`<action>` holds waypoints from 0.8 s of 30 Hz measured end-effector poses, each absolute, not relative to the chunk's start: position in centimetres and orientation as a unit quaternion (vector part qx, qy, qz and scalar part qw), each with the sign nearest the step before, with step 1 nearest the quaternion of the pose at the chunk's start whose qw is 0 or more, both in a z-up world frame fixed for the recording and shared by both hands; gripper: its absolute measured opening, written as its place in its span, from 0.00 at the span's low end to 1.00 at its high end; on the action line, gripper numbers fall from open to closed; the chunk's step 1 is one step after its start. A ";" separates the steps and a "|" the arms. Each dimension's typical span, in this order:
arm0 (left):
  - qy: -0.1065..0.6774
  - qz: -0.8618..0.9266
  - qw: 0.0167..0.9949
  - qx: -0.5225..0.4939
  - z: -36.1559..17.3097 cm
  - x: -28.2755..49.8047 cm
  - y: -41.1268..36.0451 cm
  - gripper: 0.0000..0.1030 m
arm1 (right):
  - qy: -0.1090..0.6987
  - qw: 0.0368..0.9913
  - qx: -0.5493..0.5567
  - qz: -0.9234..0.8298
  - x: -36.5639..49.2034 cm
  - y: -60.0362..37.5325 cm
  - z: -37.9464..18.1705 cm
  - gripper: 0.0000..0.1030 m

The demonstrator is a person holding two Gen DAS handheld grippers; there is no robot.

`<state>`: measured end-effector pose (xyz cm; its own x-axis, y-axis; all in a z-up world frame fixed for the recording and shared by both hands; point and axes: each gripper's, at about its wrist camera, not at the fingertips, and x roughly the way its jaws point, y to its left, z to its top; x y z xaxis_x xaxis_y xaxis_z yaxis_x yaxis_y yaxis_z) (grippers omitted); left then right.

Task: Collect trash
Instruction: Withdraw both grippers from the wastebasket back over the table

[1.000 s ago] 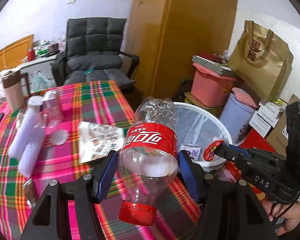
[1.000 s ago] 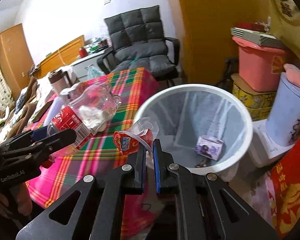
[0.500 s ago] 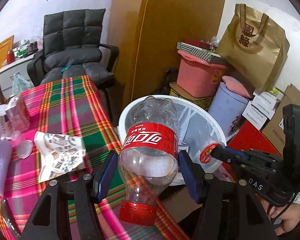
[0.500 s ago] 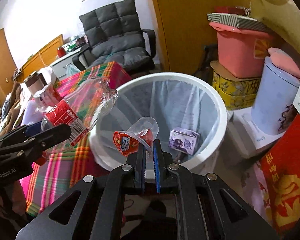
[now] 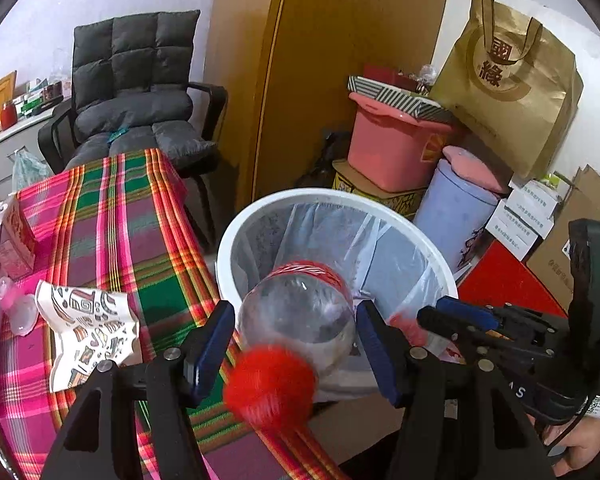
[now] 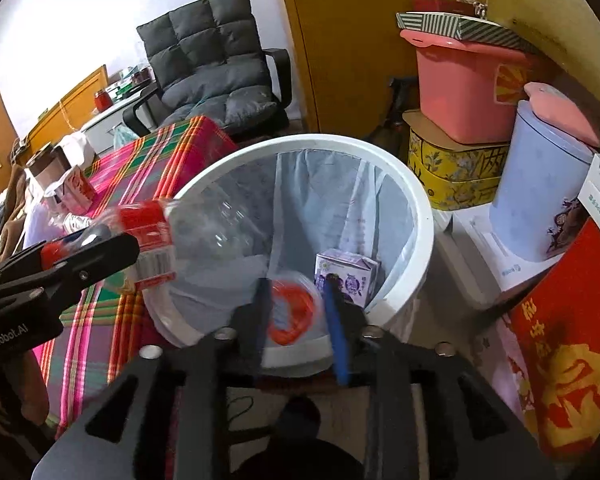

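Observation:
A clear plastic cola bottle (image 5: 300, 312) with a red cap sits between the pads of my left gripper (image 5: 296, 320). It is blurred and tipped, base first, over the white lined bin (image 5: 228, 248). In the right wrist view the bottle (image 6: 204, 228) sticks out from the left gripper (image 6: 100, 248) across the bin rim (image 6: 420, 216). My right gripper (image 6: 295, 292) hangs over the bin and its jaws are opening. A blurred red-and-clear snack cup (image 6: 292, 312) lies loose between them, not pinched. A purple carton (image 6: 348, 272) lies in the bin.
The plaid table (image 5: 132, 240), left of the bin, carries a crumpled printed wrapper (image 5: 88, 320) and a small carton (image 5: 10, 236). A grey chair (image 5: 136, 112) stands behind it. A pink tub (image 6: 464, 92), a blue bucket (image 6: 540, 208) and boxes crowd the bin's far and right sides.
Both grippers came in over the bin. The bottle swung so that its cap faces the left camera. The right jaws parted and the snack cup came loose between them.

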<state>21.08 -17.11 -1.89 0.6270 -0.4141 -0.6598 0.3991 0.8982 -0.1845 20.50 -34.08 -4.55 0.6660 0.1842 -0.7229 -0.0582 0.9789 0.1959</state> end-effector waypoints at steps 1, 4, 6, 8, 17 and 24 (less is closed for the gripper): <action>0.367 -0.225 0.902 -0.011 -1.8 21.1 -17.1 0.61 | 0.401 0.910 0.078 0.066 20.5 -34.2 -4.4 0.33; 0.363 -0.222 0.905 -0.017 -1.6 20.9 -16.7 0.61 | 0.397 0.912 0.078 0.067 20.4 -34.1 -4.1 0.34; 0.362 -0.220 0.906 -0.020 -1.4 20.8 -16.4 0.61 | 0.394 0.913 0.078 0.068 20.2 -34.0 -4.0 0.34; 0.360 -0.219 0.906 -0.023 -1.2 20.5 -16.0 0.61 | 0.390 0.914 0.080 0.071 20.1 -33.9 -3.8 0.34; 0.350 -0.195 0.916 -0.033 -0.5 18.0 -13.8 0.61 | 0.372 0.920 0.080 0.091 18.7 -32.7 -2.8 0.34; 0.347 -0.171 0.921 -0.039 -0.4 15.8 -11.4 0.61 | 0.353 0.924 0.079 0.126 17.6 -31.2 -2.1 0.36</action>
<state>15.81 -11.40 -0.39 0.7008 -0.3424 -0.6258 0.2880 0.9384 -0.1909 17.58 -31.15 -2.07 0.7197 0.2881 -0.6317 -0.1773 0.9559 0.2340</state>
